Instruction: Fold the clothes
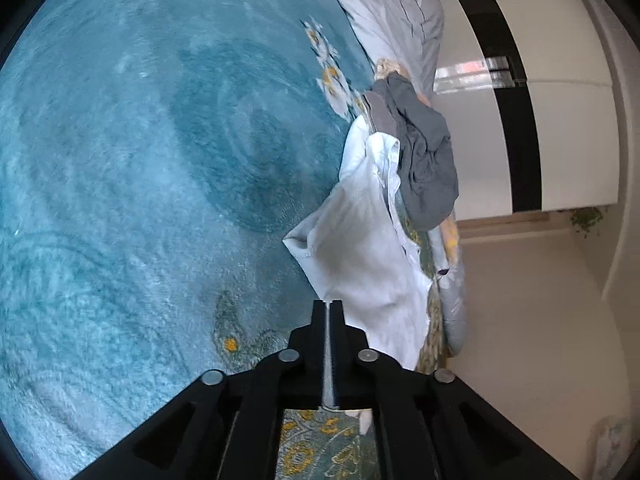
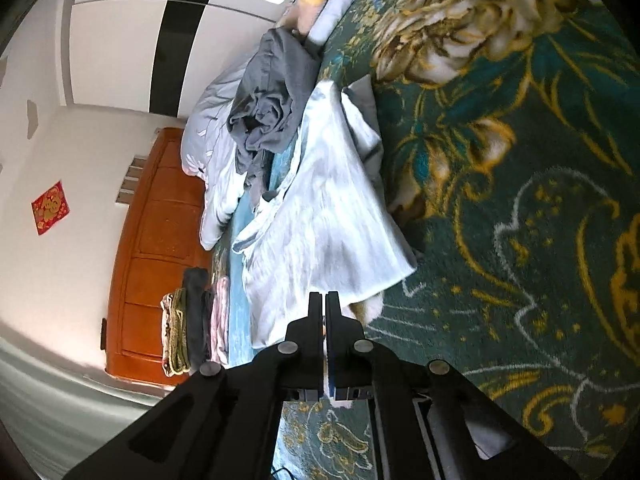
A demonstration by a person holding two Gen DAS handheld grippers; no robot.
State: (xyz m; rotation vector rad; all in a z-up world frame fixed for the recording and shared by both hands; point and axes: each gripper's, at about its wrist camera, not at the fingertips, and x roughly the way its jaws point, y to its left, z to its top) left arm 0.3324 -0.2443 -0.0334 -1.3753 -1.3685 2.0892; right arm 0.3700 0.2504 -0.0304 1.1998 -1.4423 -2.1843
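A bed carries everything, covered by a plush teal blanket (image 1: 140,152) whose edge area shows a dark green ground with large cream and gold flowers (image 2: 500,160). A crumpled white cloth garment (image 2: 320,208) lies spread on it, and just beside that sits a bunched grey garment (image 2: 272,96). A pale grey quilt (image 1: 392,12) lies heaped near the orange wooden headboard (image 2: 156,248). A stack of folded clothes (image 2: 196,320) rests close to the headboard.
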